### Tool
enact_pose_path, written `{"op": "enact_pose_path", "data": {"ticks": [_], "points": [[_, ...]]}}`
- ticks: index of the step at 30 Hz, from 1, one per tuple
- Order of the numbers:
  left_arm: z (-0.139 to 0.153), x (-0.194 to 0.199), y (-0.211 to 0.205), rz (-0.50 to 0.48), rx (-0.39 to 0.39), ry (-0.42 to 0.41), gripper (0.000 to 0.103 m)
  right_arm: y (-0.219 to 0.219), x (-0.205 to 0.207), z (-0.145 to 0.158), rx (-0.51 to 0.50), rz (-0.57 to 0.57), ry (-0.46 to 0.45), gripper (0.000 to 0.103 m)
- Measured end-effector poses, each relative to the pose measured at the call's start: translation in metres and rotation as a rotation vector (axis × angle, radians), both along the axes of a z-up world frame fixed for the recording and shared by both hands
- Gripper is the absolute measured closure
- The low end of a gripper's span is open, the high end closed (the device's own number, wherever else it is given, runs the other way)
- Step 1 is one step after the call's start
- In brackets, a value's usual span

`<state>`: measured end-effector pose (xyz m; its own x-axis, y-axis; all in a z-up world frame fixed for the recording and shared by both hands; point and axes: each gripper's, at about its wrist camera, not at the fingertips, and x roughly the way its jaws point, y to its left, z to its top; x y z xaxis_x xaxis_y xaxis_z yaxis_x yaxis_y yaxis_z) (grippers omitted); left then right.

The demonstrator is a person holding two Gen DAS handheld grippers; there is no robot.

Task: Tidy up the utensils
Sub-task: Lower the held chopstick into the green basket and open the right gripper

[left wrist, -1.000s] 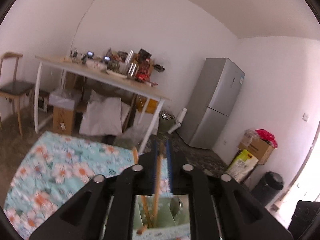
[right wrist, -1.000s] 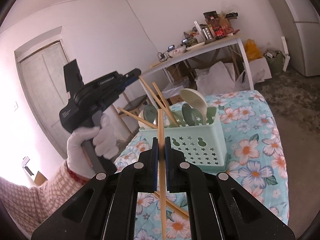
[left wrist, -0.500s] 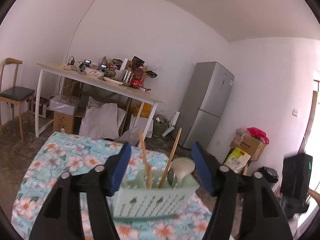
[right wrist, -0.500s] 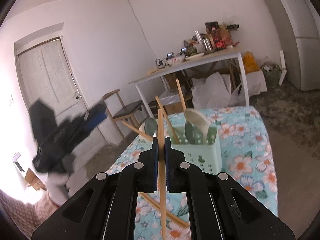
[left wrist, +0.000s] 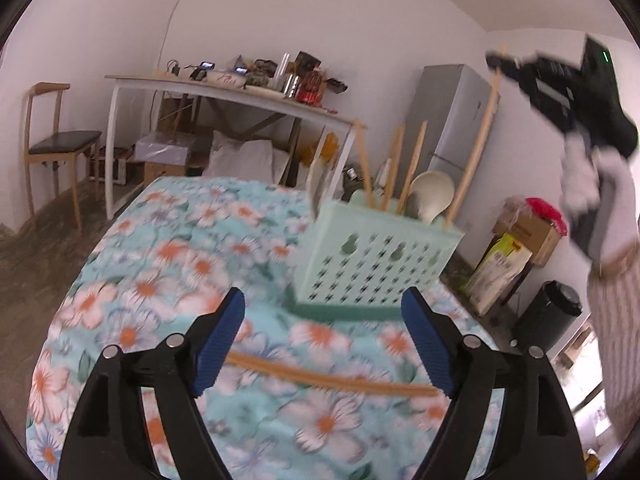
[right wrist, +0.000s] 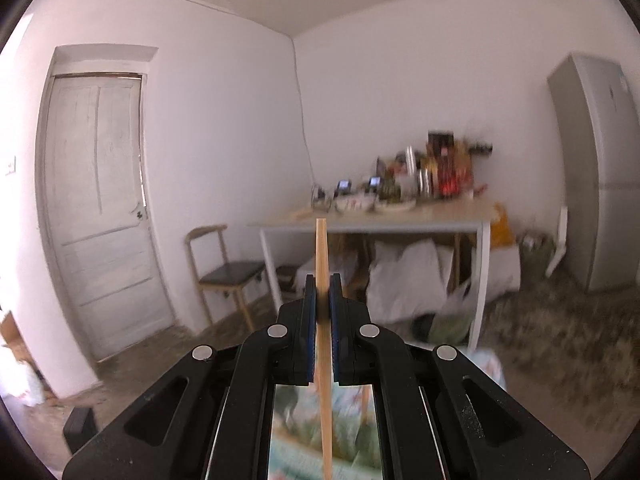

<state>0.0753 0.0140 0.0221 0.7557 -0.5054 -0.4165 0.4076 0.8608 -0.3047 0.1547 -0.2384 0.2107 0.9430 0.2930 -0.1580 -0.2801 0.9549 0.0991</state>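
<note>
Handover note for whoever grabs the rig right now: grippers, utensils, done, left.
Left gripper: empty, fingers have just been opening, low over the flowered cloth.
Right gripper: shut on one chopstick, raised up off the table.
Utensil basket: upright on the cloth, already holding several chopsticks, a pale spoon and other utensils.
Loose chopsticks: lying flat on the cloth in front of the left gripper, near its fingers.
Left to do: drop the right gripper's chopstick into the basket, then pick up the loose ones.
</note>
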Motion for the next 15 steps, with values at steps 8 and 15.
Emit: {"op": "enact_pose_path", "data": {"ticks": [8, 15], "points": [[-0.024, 0.004, 0.009, 0.018, 0.025, 0.056, 0.02, 0.019, 0.048, -0.026, -0.114, -0.053, -0.003, 0.098], [-0.03, 0.005, 0.007, 0.024, 0.045, 0.059, 0.018, 0.017, 0.05, -0.071, -0.175, -0.059, 0.118, 0.089]]}}
